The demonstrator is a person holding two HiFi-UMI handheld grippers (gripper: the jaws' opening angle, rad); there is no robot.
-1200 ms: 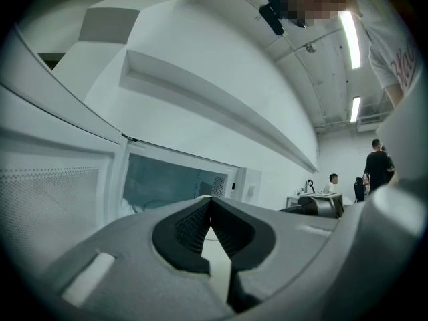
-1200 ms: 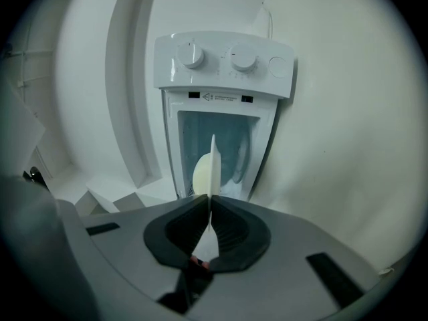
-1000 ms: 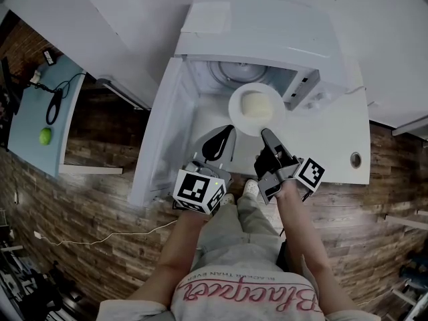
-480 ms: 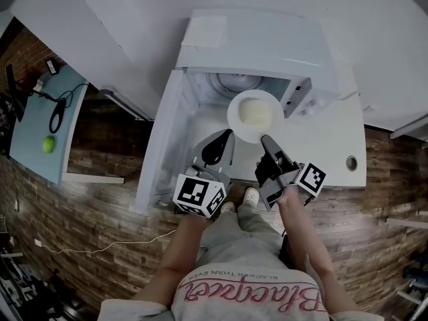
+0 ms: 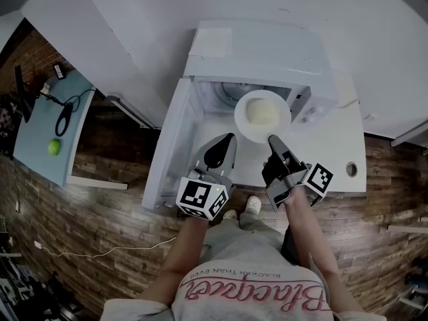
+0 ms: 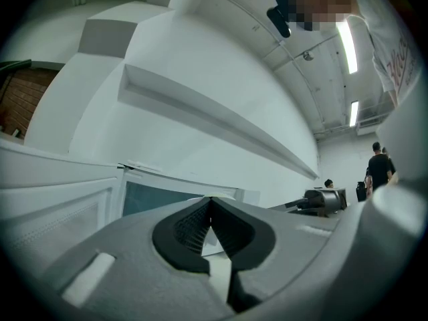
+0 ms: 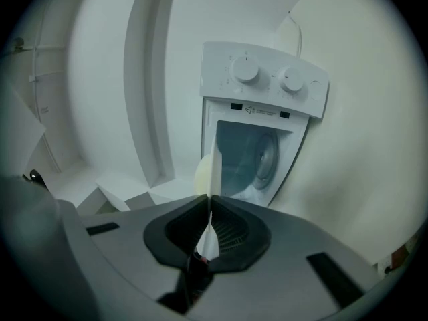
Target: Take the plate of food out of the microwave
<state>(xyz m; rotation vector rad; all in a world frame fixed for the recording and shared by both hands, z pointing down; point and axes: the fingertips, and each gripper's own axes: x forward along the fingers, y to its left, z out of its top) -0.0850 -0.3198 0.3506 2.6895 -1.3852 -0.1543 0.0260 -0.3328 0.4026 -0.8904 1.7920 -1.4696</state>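
A white plate [image 5: 245, 130] with pale food [image 5: 262, 114] hangs in front of the open microwave [image 5: 261, 52], just outside its cavity. My right gripper [image 5: 272, 140] is shut on the plate's near rim. In the right gripper view the plate [image 7: 212, 169] runs edge-on between the closed jaws of the right gripper [image 7: 209, 202], with the food [image 7: 201, 174] to its left and the microwave [image 7: 264, 112] behind. My left gripper [image 5: 231, 138] is shut and empty, beside the plate's left edge. In the left gripper view, the left gripper [image 6: 211, 200] has its tips touching.
The microwave door [image 5: 172, 146] stands swung open on the left. The white counter [image 5: 334, 152] has a round hole [image 5: 352, 169] at its right. A blue table [image 5: 40, 129] with a green ball [image 5: 53, 147] and a cable stands far left. People stand in the distance [image 6: 378, 169].
The right gripper has lifted the plate a little, still in front of the microwave. The left gripper has risen slightly beside it. Both stay shut.
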